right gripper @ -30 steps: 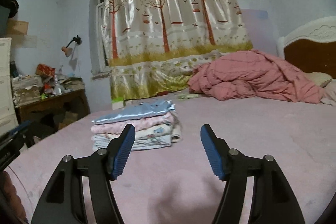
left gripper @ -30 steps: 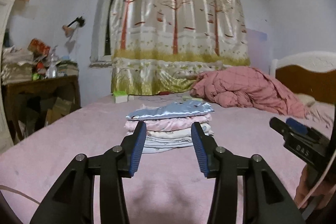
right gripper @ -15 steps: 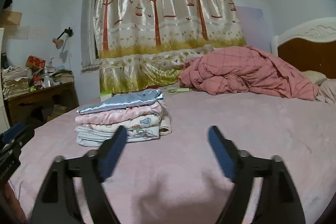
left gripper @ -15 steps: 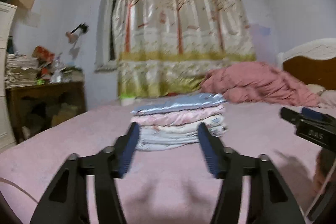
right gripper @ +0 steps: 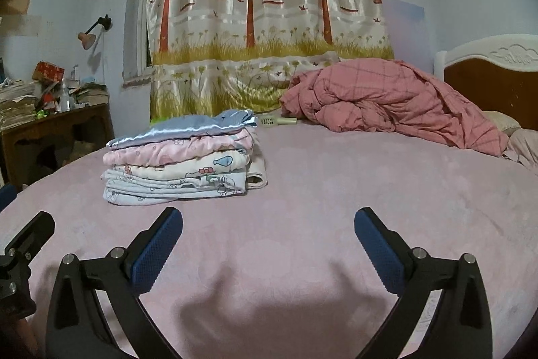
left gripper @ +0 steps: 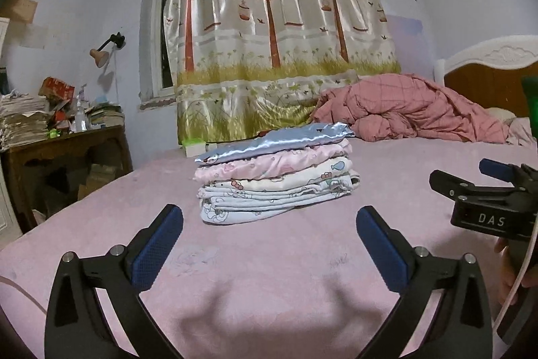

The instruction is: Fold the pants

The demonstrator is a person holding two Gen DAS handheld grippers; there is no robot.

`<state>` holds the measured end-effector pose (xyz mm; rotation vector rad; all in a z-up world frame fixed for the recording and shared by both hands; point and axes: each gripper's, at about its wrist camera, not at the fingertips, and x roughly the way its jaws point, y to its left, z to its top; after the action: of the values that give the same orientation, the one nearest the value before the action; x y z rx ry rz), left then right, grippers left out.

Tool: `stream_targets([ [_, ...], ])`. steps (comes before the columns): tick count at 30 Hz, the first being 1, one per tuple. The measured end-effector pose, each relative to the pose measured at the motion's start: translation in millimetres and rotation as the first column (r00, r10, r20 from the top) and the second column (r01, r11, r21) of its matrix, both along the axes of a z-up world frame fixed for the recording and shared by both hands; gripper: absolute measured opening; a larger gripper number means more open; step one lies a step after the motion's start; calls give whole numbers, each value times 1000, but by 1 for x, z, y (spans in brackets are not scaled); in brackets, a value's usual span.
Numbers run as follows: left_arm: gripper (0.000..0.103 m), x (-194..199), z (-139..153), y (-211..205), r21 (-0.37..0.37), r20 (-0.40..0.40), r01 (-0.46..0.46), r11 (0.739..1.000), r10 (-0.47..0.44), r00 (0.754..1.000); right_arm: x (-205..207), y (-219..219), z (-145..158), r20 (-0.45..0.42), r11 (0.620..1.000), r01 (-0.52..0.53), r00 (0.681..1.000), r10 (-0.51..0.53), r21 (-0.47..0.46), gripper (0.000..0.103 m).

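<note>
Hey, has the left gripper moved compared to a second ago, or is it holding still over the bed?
Yes. The left gripper has come lower: the stack of folded clothes now sits above its tongs instead of between them. Its jaws are opening, nothing between them.

The only lettering you can read is "DAS", in pale capitals on the black body of your right gripper [left gripper: 486, 190], which shows at the right edge of the left wrist view, low over the pink bed [left gripper: 269, 258]. The red box [left gripper: 57, 88] on the cluttered desk [left gripper: 67, 143] at the left may carry print, but it is too small and blurred to make out. The folded clothes in the stack [left gripper: 275, 180] near the middle of the bed show cartoon prints only, with no words you could read. The tree curtain [left gripper: 269, 32] bears no text either.
</note>
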<state>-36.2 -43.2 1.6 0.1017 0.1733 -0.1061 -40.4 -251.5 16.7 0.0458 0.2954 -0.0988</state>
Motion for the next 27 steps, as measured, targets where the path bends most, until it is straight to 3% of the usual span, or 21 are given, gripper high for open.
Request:
stream_targets([
  [7,102,2,1,8,-51,-12,-14,999,13,1000,-4,0,1,1,1000,0,1000,0,4,102],
  [27,102,2,4,14,-46,-15,-17,999,16,1000,-4,11,2,-13,999,-22,1000,22,-41,102],
])
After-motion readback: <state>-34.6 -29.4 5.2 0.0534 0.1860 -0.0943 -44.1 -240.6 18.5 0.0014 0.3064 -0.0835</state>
